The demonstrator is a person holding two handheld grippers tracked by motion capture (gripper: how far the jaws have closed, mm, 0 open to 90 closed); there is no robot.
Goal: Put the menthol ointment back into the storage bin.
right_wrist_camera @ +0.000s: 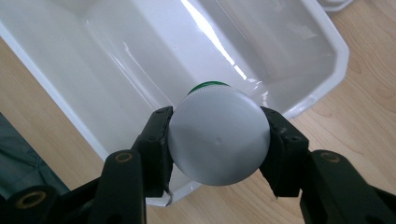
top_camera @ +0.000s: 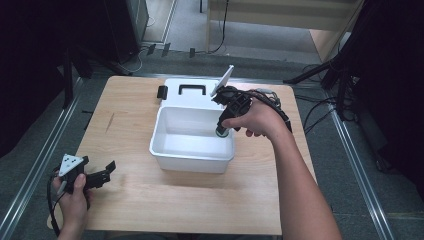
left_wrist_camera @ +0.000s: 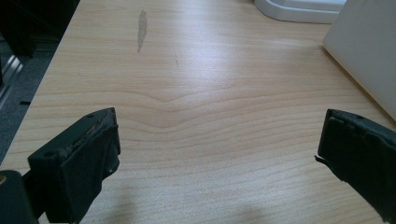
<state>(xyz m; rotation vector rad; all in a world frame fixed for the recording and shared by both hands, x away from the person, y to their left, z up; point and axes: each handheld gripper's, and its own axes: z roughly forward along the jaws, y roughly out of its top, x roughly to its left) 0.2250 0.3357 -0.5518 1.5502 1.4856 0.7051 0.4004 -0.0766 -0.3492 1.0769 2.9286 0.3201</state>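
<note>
A white plastic bin [top_camera: 192,159] stands open in the middle of the wooden table [top_camera: 130,115]. My right gripper [top_camera: 223,128] hangs over the bin's right side, shut on a small bottle [top_camera: 222,132] with a white cap and a green band. In the right gripper view the jaws of the right gripper [right_wrist_camera: 217,136] clamp the round white cap [right_wrist_camera: 219,149] from both sides, above the bin's glossy inner wall [right_wrist_camera: 140,51]. My left gripper [top_camera: 107,171] rests open at the table's near left corner. Between the left gripper's [left_wrist_camera: 219,126] jaws there is only bare wood.
The bin's white lid [top_camera: 192,97], with a black handle [top_camera: 192,89], lies flat behind the bin, a black clip [top_camera: 162,92] at its left. The bin's wall [left_wrist_camera: 364,51] stands to the right of the left gripper. Metal rails and cables run on the floor around the table.
</note>
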